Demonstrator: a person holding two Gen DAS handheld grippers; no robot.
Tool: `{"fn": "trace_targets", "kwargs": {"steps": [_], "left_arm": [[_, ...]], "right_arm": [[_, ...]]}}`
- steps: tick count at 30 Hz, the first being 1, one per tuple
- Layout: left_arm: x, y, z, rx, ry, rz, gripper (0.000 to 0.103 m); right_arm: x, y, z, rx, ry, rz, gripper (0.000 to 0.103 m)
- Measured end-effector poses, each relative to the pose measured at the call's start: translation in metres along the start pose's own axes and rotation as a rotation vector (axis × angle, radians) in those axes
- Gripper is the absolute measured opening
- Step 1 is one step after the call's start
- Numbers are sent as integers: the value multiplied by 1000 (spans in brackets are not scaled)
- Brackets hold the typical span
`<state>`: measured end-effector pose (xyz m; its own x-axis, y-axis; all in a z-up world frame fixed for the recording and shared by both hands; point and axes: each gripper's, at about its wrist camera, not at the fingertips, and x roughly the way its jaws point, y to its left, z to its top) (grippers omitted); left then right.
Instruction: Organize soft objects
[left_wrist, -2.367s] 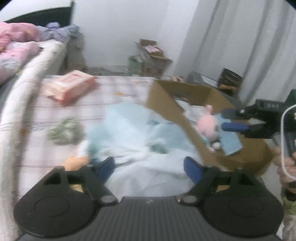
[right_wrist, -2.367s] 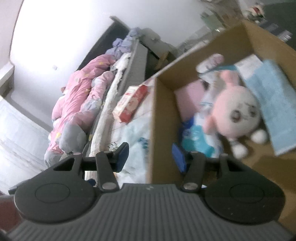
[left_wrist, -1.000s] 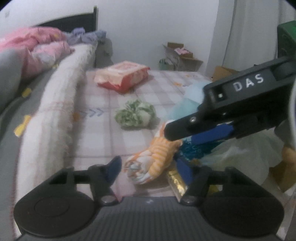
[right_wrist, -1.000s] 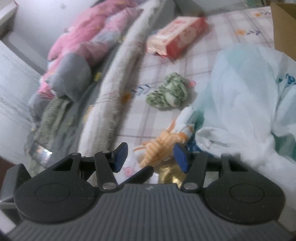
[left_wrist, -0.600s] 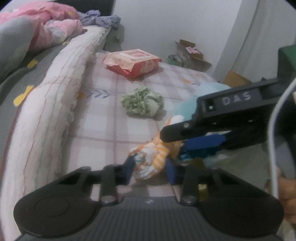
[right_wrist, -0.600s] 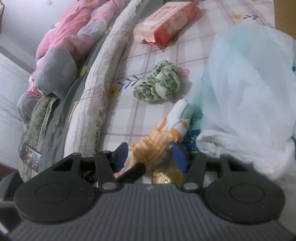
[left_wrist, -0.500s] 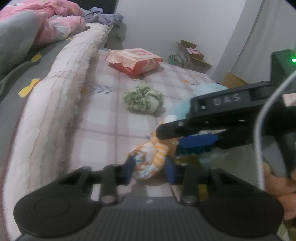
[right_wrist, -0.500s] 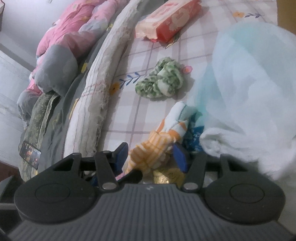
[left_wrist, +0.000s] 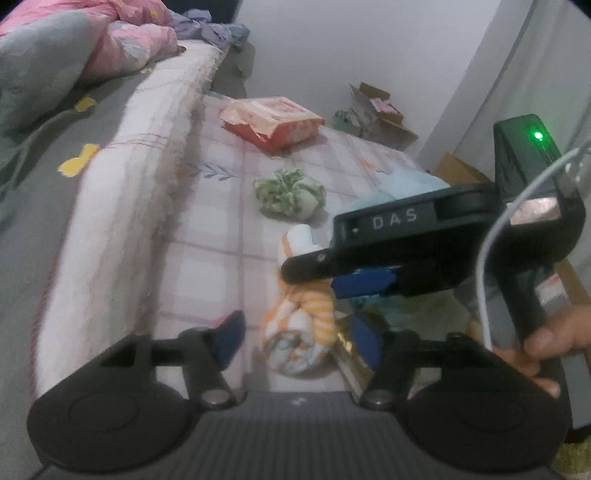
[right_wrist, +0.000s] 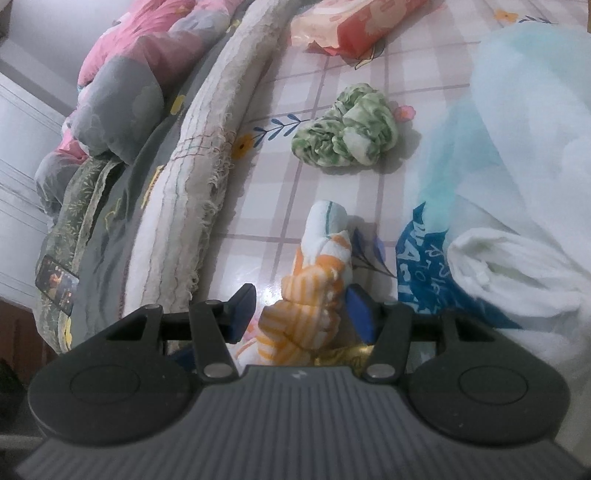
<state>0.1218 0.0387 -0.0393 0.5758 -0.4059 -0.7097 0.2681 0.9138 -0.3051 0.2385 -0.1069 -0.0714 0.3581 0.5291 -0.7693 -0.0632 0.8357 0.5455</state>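
An orange-and-white striped cloth roll (left_wrist: 306, 325) (right_wrist: 314, 295) lies on the checked bedsheet (left_wrist: 221, 229). My left gripper (left_wrist: 299, 332) straddles its near end; the jaws are opening and neither pad presses on the roll. From the right, my right gripper (left_wrist: 314, 280) (right_wrist: 301, 314) reaches over the same roll. It is open, the roll sits between its fingers, and a gap shows at the left pad. A green crumpled cloth (left_wrist: 290, 194) (right_wrist: 347, 140) lies farther along the sheet.
A pink-red soft pack (left_wrist: 273, 120) (right_wrist: 354, 22) lies at the far end. A pale blue bag (right_wrist: 517, 129) and a white cloth (right_wrist: 517, 273) crowd the right. A rolled white blanket edge (left_wrist: 122, 221) runs along the left. A hand (left_wrist: 546, 347) grips the right tool.
The left jaws, shut on the striped roll half a second ago, have spread apart again. The right gripper has sunk closer over the roll.
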Motion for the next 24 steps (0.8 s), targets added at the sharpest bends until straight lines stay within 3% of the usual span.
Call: {"fn": "trace_targets", "kwargs": {"steps": [2, 6, 10, 24], "left_arm": [[13, 0, 4, -1, 29, -4, 65], [33, 6, 6, -50, 82, -18, 51], [36, 11, 5, -80, 74, -33, 48], [-31, -7, 17, -4, -105, 21, 48]], "right_arm": [[4, 0, 1, 5, 10, -3, 54], [13, -4, 0, 24, 27, 7, 51], [13, -4, -1, 18, 16, 19, 44], [-31, 26, 4, -37, -105, 167, 41]]}}
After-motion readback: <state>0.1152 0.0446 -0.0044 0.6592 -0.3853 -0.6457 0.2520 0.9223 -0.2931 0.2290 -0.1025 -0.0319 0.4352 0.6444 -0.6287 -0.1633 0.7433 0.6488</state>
